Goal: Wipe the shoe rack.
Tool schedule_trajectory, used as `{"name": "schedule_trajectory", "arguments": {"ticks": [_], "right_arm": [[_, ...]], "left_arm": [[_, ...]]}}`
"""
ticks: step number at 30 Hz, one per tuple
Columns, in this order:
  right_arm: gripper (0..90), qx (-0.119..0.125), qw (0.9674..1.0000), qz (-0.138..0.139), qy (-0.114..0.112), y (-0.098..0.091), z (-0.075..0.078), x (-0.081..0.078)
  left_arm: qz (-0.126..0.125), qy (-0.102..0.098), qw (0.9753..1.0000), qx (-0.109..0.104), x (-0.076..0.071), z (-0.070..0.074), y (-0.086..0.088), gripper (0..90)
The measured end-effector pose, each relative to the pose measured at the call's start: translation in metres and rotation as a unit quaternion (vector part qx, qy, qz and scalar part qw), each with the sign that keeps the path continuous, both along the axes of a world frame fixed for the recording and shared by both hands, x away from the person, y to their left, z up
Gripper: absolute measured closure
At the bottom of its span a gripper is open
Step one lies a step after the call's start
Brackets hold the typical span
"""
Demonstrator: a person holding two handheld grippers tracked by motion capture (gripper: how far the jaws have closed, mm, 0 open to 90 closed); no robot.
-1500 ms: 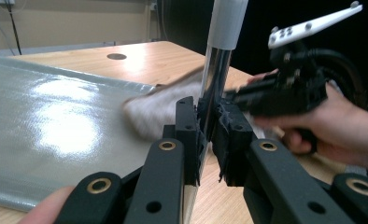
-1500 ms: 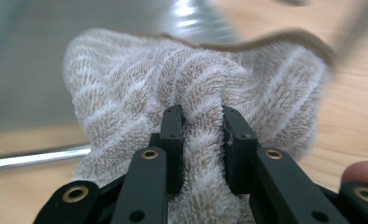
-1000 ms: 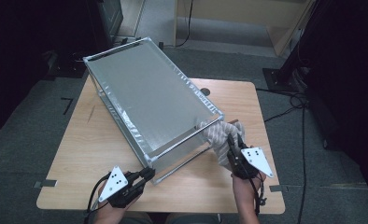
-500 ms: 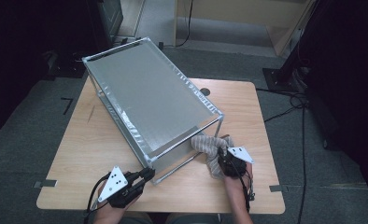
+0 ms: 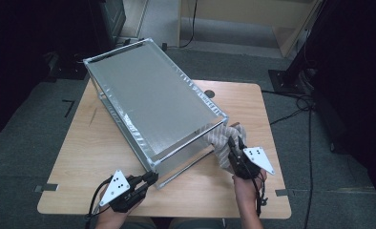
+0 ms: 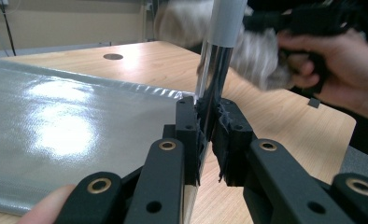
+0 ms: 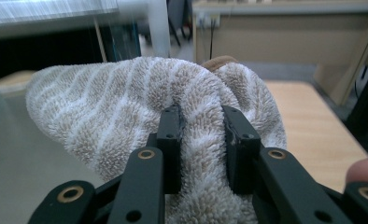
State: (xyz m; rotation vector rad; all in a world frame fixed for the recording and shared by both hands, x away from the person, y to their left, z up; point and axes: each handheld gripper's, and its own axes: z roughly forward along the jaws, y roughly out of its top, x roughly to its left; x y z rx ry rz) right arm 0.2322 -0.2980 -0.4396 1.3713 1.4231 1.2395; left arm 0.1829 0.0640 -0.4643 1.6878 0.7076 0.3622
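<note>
Jaws of the left gripper [image 5: 145, 180] clamp the rack's front corner post [image 6: 215, 70]; the right gripper [image 5: 232, 149] pinches a striped towel [image 7: 140, 107] beside the rack [image 5: 148, 100] on the desk [image 5: 81, 143]. Judging by this, the towel is not yet inside the lower shelf.

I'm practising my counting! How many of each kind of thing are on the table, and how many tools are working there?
Metal rack with grey shelves: 1
Striped towel: 1
Tools, left tool and right tool: 2
Total: 4
</note>
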Motion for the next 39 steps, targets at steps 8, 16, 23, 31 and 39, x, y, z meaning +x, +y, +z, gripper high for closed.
{"name": "schedule_trajectory", "arguments": {"ticks": [8,16,23,31,39], "right_arm": [[71.2,-0.010,0.9998,0.003,0.015,0.000,-0.010,0.005],[70.8,-0.018,0.9928,-0.010,0.118,-0.007,-0.061,0.026],[70.6,0.007,0.9944,-0.007,0.105,-0.007,-0.050,0.024],[70.7,0.021,0.9996,-0.015,0.008,-0.002,-0.005,0.006],[70.1,0.011,0.9999,-0.004,0.000,0.000,0.002,0.003]], "left_arm": [[0.000,0.000,1.0000,0.002,0.000,0.000,0.000,81.4],[-0.002,-0.001,1.0000,0.002,0.000,0.000,0.001,81.5],[-0.002,-0.001,1.0000,0.002,0.000,0.000,0.001,81.5],[-0.004,-0.001,1.0000,0.000,0.000,-0.001,0.001,81.4],[-0.004,-0.001,1.0000,0.000,0.000,-0.001,0.001,81.4]]}}
